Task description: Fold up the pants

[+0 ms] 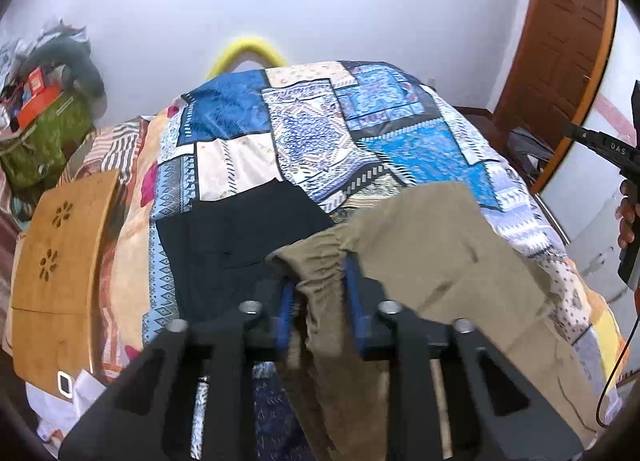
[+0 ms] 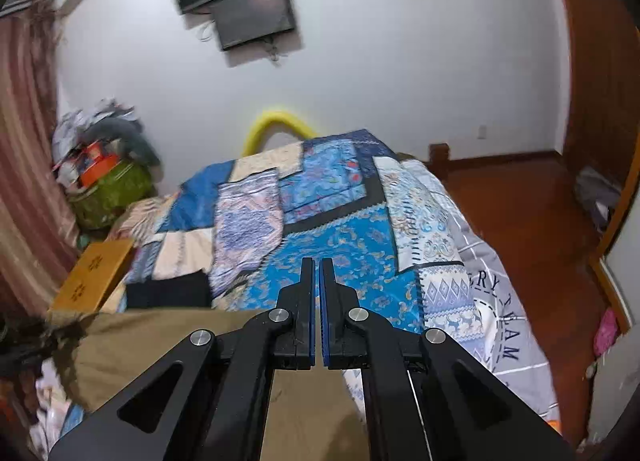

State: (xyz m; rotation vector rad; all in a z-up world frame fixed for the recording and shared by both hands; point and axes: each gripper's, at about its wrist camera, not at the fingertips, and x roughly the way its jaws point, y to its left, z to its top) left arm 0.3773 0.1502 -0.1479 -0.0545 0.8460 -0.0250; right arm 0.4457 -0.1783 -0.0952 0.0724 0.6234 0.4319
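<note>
Khaki pants (image 1: 440,245) lie across the near part of a patchwork quilt (image 1: 300,129) on the bed. My left gripper (image 1: 320,281) is shut on a bunched, gathered edge of them, and the cloth hangs down between its blue pads. In the right wrist view the same pants (image 2: 160,341) stretch from the left edge to underneath my right gripper (image 2: 317,261). Its jaws are pressed together and no cloth shows between its fingertips. A hand (image 1: 626,217) holding that gripper shows at the right edge of the left wrist view.
A folded black garment (image 1: 240,229) lies on the quilt left of the pants. A wooden lap table (image 1: 60,261) sits at the bed's left side, with a green bag (image 1: 40,141) and clutter beyond. The wooden floor (image 2: 520,221) and a door (image 1: 560,61) are to the right.
</note>
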